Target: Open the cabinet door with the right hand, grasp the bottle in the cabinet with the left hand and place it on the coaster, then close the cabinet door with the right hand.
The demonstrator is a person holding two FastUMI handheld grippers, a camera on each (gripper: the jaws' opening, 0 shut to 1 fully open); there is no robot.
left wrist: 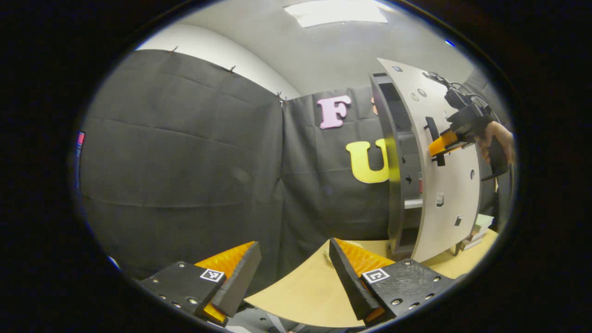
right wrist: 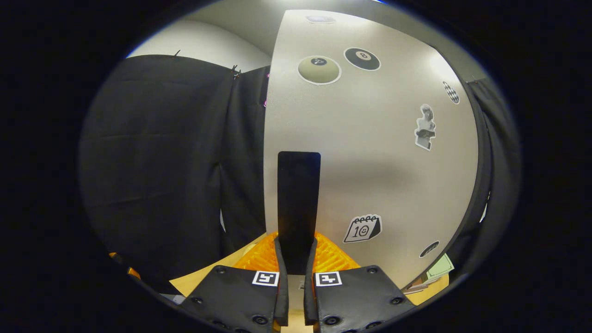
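Up close, the right gripper (right wrist: 296, 259) is clenched on the black handle (right wrist: 298, 203) of the cabinet door (right wrist: 370, 152), which stands ajar; a pull off-line could slip it free. Farther off, the left gripper (left wrist: 293, 273) waits released above the table (left wrist: 300, 286). I cannot make out the bottle inside the cabinet (left wrist: 393, 152).

Grey cabinet door (left wrist: 451, 185), left gripper view: hides most of dark cabinet interior (left wrist: 401, 138); contents on pale shelf too small to tell. Black bar handle (right wrist: 298, 203), right gripper view: lower end hidden betw. right tool (right wrist: 296, 259) fingers. Paper stack (right wrist: 434, 273) at desk edge cut off.
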